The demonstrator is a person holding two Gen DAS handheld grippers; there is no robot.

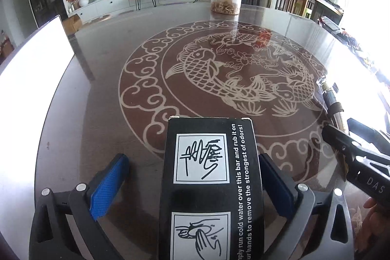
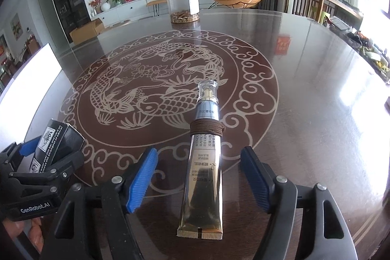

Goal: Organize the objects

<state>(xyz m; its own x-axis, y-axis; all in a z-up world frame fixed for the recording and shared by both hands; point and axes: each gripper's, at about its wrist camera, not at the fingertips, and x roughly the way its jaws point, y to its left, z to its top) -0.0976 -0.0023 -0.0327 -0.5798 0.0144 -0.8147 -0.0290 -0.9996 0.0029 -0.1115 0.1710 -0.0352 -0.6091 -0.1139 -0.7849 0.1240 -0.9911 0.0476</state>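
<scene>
1. Black carton [image 1: 209, 189], printed with hand-washing drawings, lies flat on the glass tabletop [image 1: 102, 99] between the blue pads of the left gripper [image 1: 195, 187]; its long axis runs straight out along the fingers.
2. Left jaws stand wide: the left pad [image 1: 109, 187] is well clear of the carton, the right one sits just beside its edge, and whether that one touches I cannot tell. Nothing is clamped.
3. Across the table edge, a gold cream tube [image 2: 203, 182] with a clear cap and a brown cord wound round its neck lies between the fingers of the right gripper [image 2: 198, 179], cap pointing away, crimped end toward the palm.
4. Right jaws are partly open, both pads apart from the tube; it rests on the glass, unheld.
5. Each item lies in line with its own gripper, so each hand is nearest its own object; the carton sits to the left of the right fingers, the tube off to the right of the left ones.
6. A clear jar [image 2: 182, 1] with a dark lid stands well beyond both sets of fingertips, at the far rim, above the carp pattern [image 2: 156, 87].
7. Judging by this, both items look set down, and pulling straight back should clear them.
</scene>
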